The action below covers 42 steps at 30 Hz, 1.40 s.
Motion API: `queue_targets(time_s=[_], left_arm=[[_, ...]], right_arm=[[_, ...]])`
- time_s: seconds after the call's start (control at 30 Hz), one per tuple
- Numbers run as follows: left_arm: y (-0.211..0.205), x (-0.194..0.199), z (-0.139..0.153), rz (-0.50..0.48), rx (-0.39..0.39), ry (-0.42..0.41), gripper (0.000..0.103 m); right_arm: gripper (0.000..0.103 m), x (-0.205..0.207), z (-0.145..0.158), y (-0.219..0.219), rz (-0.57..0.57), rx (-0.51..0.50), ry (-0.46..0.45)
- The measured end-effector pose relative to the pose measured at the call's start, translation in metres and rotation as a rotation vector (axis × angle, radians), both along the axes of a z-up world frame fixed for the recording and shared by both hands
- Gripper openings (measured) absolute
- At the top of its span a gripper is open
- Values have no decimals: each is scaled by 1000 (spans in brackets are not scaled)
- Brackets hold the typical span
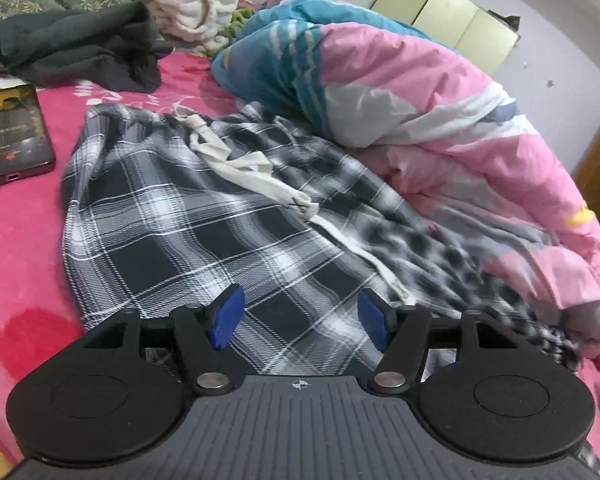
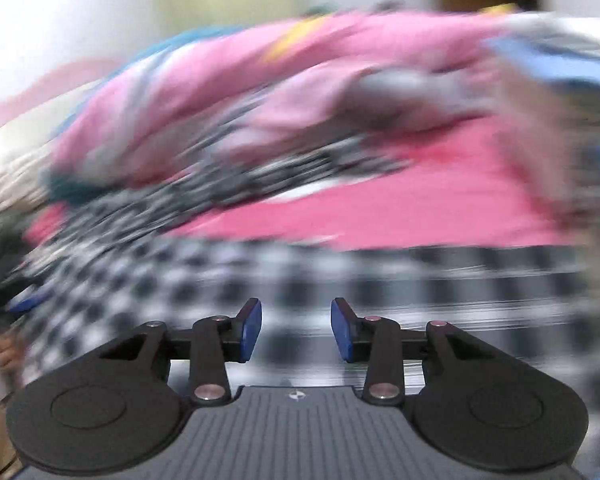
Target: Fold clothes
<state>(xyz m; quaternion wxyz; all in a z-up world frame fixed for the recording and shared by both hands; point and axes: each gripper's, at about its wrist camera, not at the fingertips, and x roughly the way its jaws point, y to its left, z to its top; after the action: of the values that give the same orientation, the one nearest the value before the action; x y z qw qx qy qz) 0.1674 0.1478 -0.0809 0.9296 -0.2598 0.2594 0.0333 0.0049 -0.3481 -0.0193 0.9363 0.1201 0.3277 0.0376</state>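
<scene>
Fingers of the left gripper [image 1: 300,322] stand wide apart with nothing between them, and the plaid trousers [image 1: 188,216] lie loosely spread on the pink bed [image 1: 20,240] just ahead of and under the tips, their white drawstring [image 1: 260,176] trailing toward the right finger. Those of the right gripper [image 2: 296,330] are also parted and empty, over plaid cloth [image 2: 340,276] in a badly blurred view. Judging by the rumpled, unfolded lie, the job looks to be at taking hold of an edge, which calls for closing on fabric, not cord.
</scene>
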Motion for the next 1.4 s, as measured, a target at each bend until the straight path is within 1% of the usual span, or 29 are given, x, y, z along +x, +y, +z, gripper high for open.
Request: queue_targets(time_s=[0.07,0.13,0.2,0.27,0.3,0.33,0.43,0.53,0.67,0.83,0.9,0.97,1.07,1.2,1.27,1.4], left_arm=[[2,-1,0,9,0,-2,63],[4,-2,0,17,1,-3,63],[7,-3,0,26,1,-5,63],[8,-4,0,34,1,-6,63],[8,-4,1,42,3,-5,63],[7,-5,3,51,12,-7,63],[3,-12,9,76,43,-45,64],[1,-15,16,80,70,-73,66],[-1,-8,28,98,107,-79,66],[0,22,51,163,100,-73,66],[-4,42,57,170,106,-82,66],[-9,62,59,160,118,-68,66],[-13,85,50,157,141,-53,66],[-15,108,33,155,170,-32,66],[-12,119,24,148,162,14,64],[-6,131,14,145,168,43,64]], right_arm=[[41,11,-18,24,89,-8,71],[42,14,-39,33,113,-43,186],[42,3,-44,29,99,-44,190],[43,-9,-37,17,33,-35,200],[45,-15,-33,11,-1,-31,206],[50,-22,-30,4,-39,-21,205],[57,-42,-22,-15,-155,8,199],[58,-40,-13,-21,-195,78,164],[60,-27,6,-15,-184,78,109],[60,0,29,1,-129,71,45],[60,19,39,11,-85,60,15],[60,43,49,22,-33,52,-10],[60,89,57,42,64,33,-30],[60,175,51,102,232,-70,-70],[60,218,48,132,317,-122,-89],[60,304,43,193,485,-227,-129]])
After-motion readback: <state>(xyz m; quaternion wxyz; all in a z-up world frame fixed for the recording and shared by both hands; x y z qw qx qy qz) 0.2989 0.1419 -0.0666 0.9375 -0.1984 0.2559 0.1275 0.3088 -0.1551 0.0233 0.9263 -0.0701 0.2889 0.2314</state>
